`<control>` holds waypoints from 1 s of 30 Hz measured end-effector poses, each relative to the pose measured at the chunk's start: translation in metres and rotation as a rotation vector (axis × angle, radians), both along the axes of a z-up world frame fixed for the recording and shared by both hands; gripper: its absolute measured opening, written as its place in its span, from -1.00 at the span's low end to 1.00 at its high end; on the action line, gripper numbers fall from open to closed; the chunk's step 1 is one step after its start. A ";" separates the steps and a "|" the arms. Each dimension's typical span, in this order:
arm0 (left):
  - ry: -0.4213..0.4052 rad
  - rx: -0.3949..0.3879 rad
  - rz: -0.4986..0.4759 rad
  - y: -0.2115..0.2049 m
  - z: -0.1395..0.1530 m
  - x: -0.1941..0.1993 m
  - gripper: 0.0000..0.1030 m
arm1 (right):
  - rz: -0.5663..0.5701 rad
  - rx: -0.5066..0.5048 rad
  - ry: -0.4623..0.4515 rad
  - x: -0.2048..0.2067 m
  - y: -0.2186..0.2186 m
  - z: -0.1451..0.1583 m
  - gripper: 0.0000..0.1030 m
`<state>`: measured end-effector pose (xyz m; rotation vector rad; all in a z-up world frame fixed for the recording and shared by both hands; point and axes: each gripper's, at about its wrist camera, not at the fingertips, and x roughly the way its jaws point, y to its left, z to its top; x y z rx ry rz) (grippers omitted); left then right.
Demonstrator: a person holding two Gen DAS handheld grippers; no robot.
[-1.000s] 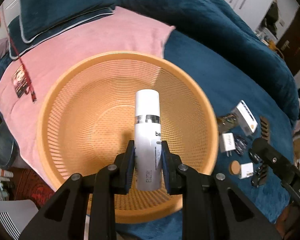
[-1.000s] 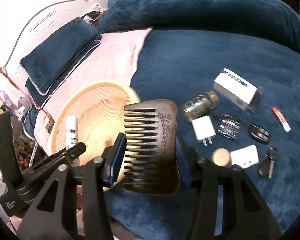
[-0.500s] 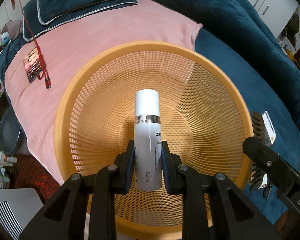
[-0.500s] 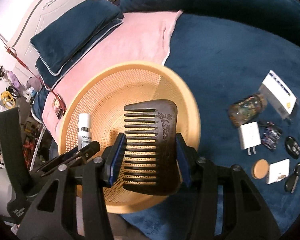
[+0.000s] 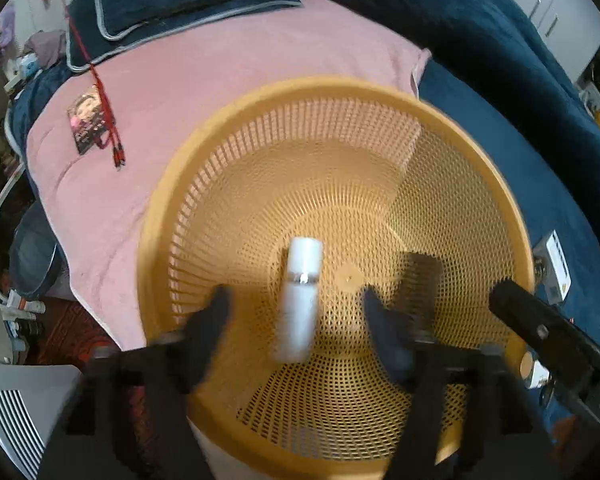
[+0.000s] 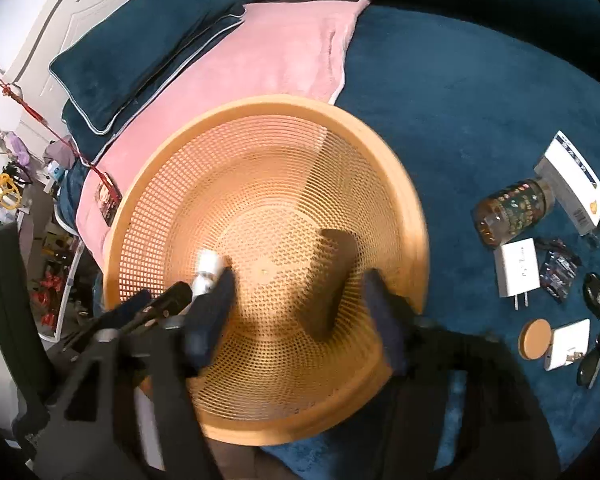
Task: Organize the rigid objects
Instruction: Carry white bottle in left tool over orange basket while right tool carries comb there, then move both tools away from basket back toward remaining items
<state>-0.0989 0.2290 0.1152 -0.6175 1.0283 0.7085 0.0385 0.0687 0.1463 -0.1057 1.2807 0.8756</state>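
A: Where does the left gripper (image 5: pixel 296 312) sit?

B: It points down into the orange basket (image 5: pixel 172 208), its fingers spread wide and blurred. The white bottle (image 5: pixel 300 300) lies between them inside the basket, touching neither finger.

A: And the right gripper (image 6: pixel 300 300)?

B: It also tips down over the basket (image 6: pixel 412 216), jaws wide apart. The dark comb (image 6: pixel 332 280) shows as a blurred shape between the fingers, inside the basket. Whether it rests on the mesh cannot be told.

A: Do the two grippers meet?

B: They sit side by side. The right wrist view shows the left gripper's fingers at its lower left, beside the bottle's cap (image 6: pixel 208 264).

A: What is around the basket?

B: It rests on a bed, partly on a pink blanket (image 6: pixel 260 52) and partly on a blue cover (image 6: pixel 480 100). A jar (image 6: pixel 512 212), a white box (image 6: pixel 572 184), a white charger (image 6: pixel 518 268) and a round wooden disc (image 6: pixel 534 338) lie on the cover to the right, apart from the basket.
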 end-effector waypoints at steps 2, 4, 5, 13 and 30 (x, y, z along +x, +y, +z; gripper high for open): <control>-0.017 0.015 -0.005 -0.001 0.005 -0.001 0.74 | -0.012 0.015 -0.011 0.000 -0.004 0.003 0.64; -0.011 0.034 -0.024 -0.003 0.010 0.001 1.00 | -0.022 0.017 -0.023 0.000 -0.009 0.007 0.67; -0.014 0.038 -0.033 -0.004 0.013 0.002 0.99 | -0.030 0.024 -0.027 0.001 -0.012 0.009 0.69; -0.011 0.045 -0.040 -0.013 0.024 0.006 0.99 | -0.080 0.005 -0.071 0.000 -0.037 0.014 1.00; 0.014 0.006 -0.137 -0.052 0.022 0.017 0.99 | -0.144 -0.057 -0.033 0.001 -0.084 0.013 1.00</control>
